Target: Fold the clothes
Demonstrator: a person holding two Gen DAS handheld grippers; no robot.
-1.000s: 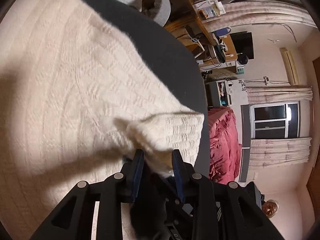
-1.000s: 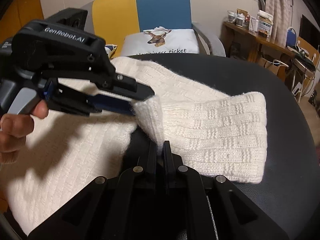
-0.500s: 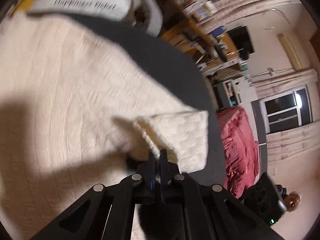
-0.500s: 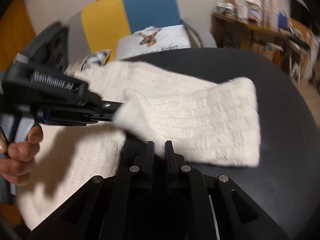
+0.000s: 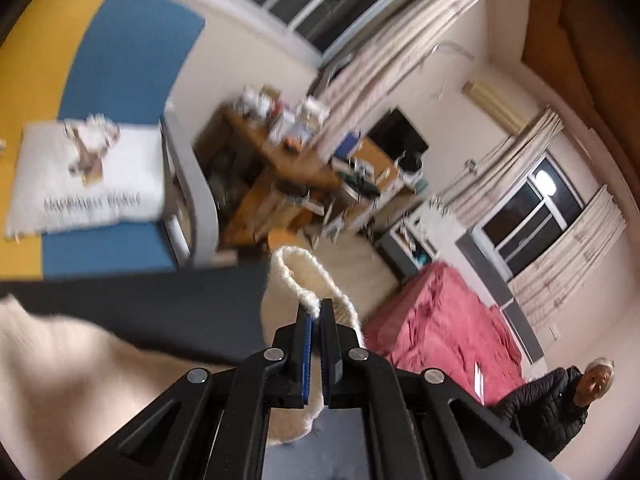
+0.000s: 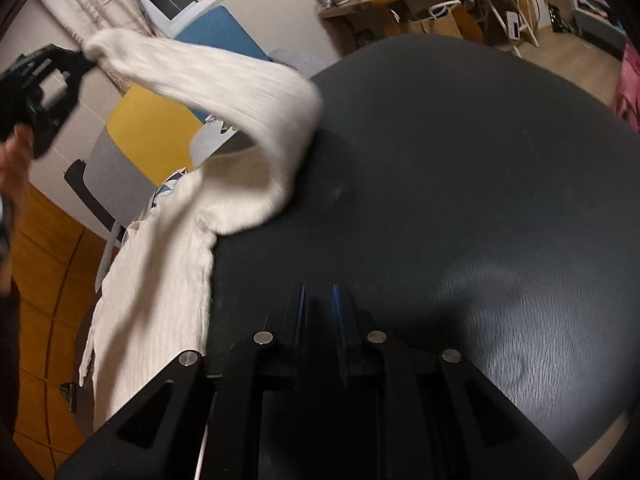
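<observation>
- We are clamping the left hand-held gripper on the sleeve cuff, lifted up-left of the sweater.
- The right hand-held gripper is hovering apart, empty, over the worktop.

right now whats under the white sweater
The white sweater lies on the dark round table. Its sleeve is lifted clear by the left gripper, so bare tabletop shows there. Anything beneath the flat body is hidden.

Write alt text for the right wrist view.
The left claw, at upper left, lifts a cream knit sweater by its sleeve, which arcs up off a dark round table. The right claw, in the foreground, is open and empty above the table.
</observation>
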